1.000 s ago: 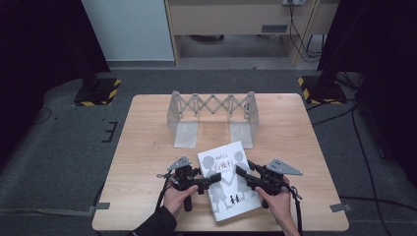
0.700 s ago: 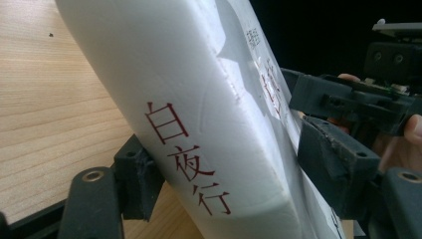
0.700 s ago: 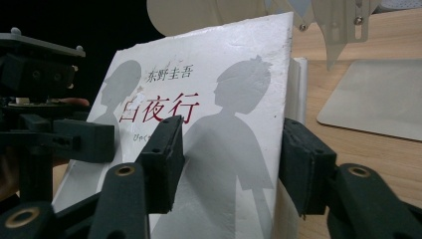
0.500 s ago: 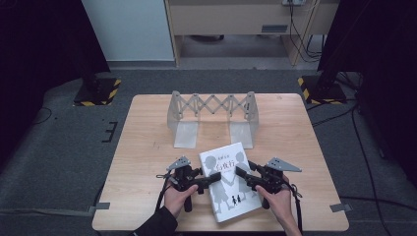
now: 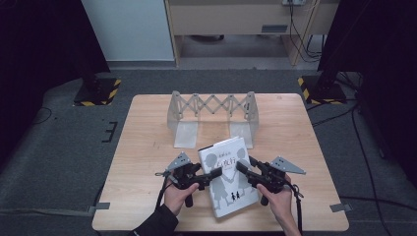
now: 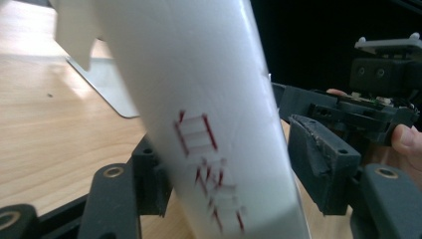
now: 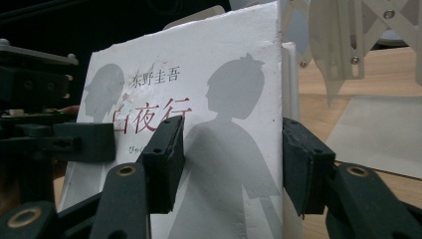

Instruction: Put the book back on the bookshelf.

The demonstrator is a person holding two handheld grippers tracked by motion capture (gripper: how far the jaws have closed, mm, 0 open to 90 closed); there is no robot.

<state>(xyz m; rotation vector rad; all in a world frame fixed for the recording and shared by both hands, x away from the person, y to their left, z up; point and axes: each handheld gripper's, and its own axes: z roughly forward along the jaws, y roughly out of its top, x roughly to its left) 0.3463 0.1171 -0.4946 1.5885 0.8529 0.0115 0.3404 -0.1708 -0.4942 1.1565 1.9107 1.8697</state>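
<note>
Table — free room and obstacles.

Far half: white folding rack stands across the middle, its two flat feet reaching toward the person; open wood to its left and right, and a bare strip between the feet.

Near half: white book lies at the centre, its far edge just beside the rack's right foot. Left gripper and right gripper flank it — each gripper view shows jaws on either side of the book. Bare wood lies outside both hands, out to the table's side edges.

Left tool and right tool face inward, jaws spread.
</note>
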